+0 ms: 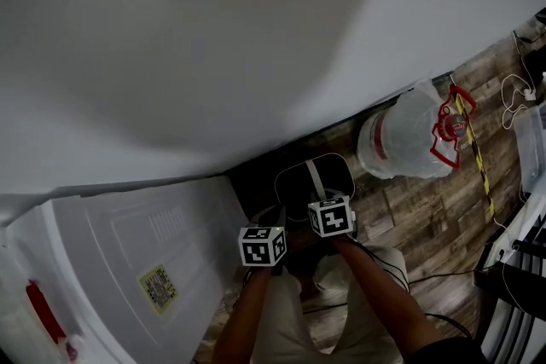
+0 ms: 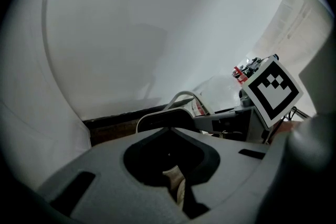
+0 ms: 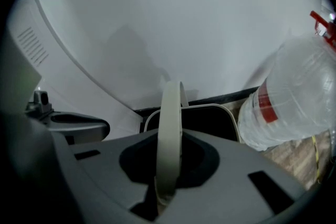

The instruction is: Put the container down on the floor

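The dark container (image 1: pixel 296 182) hangs by its pale handle (image 3: pixel 170 123), pinched tight in my right gripper (image 3: pixel 167 178), low by the wood floor (image 1: pixel 409 213) between a white appliance (image 1: pixel 128 251) and a water jug (image 1: pixel 399 139), with my left gripper (image 2: pixel 176 186) closed narrow alongside.

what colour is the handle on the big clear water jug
Red; the jug handle shows best in the head view.

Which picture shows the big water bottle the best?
The head view: the whole water bottle shows, red handle included. The right gripper view cuts it off; the left gripper view shows only a glimpse.
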Tool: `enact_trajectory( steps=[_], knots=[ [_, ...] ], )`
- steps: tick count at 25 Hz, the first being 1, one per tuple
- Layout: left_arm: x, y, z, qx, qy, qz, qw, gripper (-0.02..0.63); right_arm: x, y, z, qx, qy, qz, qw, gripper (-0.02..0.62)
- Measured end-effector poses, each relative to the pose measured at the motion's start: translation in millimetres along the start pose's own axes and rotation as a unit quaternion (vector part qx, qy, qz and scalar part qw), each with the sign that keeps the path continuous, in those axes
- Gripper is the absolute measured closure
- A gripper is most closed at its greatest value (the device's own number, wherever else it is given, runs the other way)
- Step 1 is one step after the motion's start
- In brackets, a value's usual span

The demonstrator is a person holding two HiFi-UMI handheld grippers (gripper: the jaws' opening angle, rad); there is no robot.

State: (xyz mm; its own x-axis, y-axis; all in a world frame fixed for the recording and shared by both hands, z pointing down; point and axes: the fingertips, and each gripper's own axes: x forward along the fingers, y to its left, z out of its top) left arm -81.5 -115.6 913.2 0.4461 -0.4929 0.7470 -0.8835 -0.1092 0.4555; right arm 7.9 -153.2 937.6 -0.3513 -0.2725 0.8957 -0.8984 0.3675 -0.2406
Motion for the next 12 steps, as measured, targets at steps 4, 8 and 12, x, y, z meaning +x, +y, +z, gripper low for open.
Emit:
enact_trajectory(
  steps=[4, 8, 12],
  knots=[
    [10, 0, -2, -0.004, -0.003, 0.0, 1.0, 0.589, 8, -6, 1, -0.004, -0.002, 0.001, 1.0, 0.561],
    [20, 1, -5, -0.001, -0.002, 0.002, 1.0, 0.589, 15, -11, 2, -0.006, -0.004, 0.003, 1.0, 0.561],
    [27, 4, -2, -0.009, -0.011, 0.005, 0.9999, 0.589, 23, -16, 1, -0.006, -0.002, 0.007, 1.0, 0.561]
  ],
)
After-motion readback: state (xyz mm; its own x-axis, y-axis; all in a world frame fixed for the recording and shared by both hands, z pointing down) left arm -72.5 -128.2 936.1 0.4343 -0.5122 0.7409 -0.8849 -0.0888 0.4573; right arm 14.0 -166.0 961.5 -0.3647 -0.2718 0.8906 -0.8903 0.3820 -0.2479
